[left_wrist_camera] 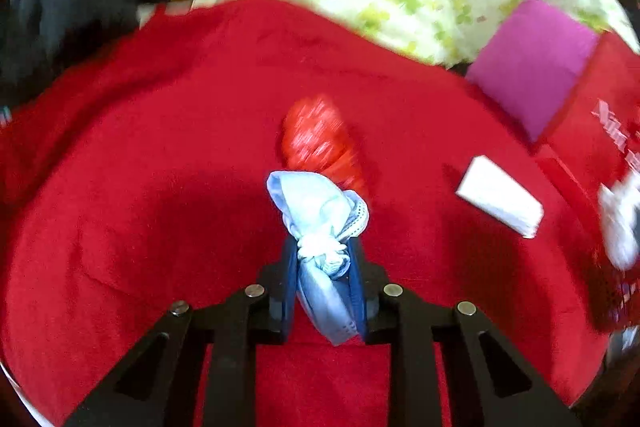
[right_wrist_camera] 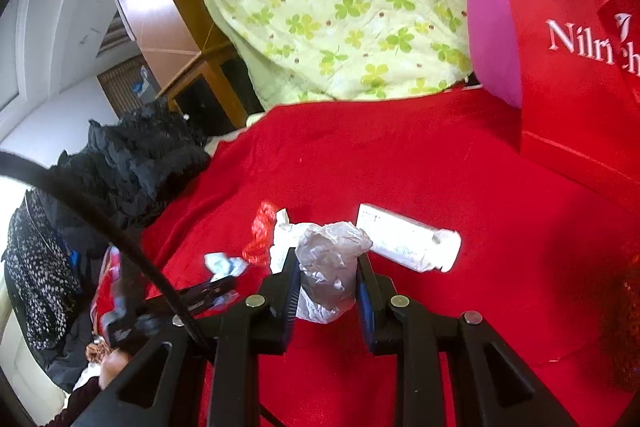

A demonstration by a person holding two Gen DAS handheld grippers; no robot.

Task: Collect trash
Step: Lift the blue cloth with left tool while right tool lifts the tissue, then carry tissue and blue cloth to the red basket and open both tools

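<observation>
left gripper [left_wrist_camera: 323,259] clamps blue face mask [left_wrist_camera: 316,203] | right gripper [right_wrist_camera: 328,267] clamps crumpled plastic wrap [right_wrist_camera: 332,259] | red bag [right_wrist_camera: 572,67] far right, contents unseen

one blue face mask [left_wrist_camera: 316,211], one red wrapper [left_wrist_camera: 320,143], one white box [left_wrist_camera: 500,197], one crumpled bag [right_wrist_camera: 332,267]

On my left gripper [left_wrist_camera: 325,259] I see matte black linkage arms fanning out from the bottom of the frame, each with a triangular cut-out and a round silver pin at the joint — four pins in all. Blue pads line the inner faces of the fingers. My right gripper [right_wrist_camera: 329,267] looks the same, and a black cable [right_wrist_camera: 120,239] arcs across the lower left of its frame
</observation>
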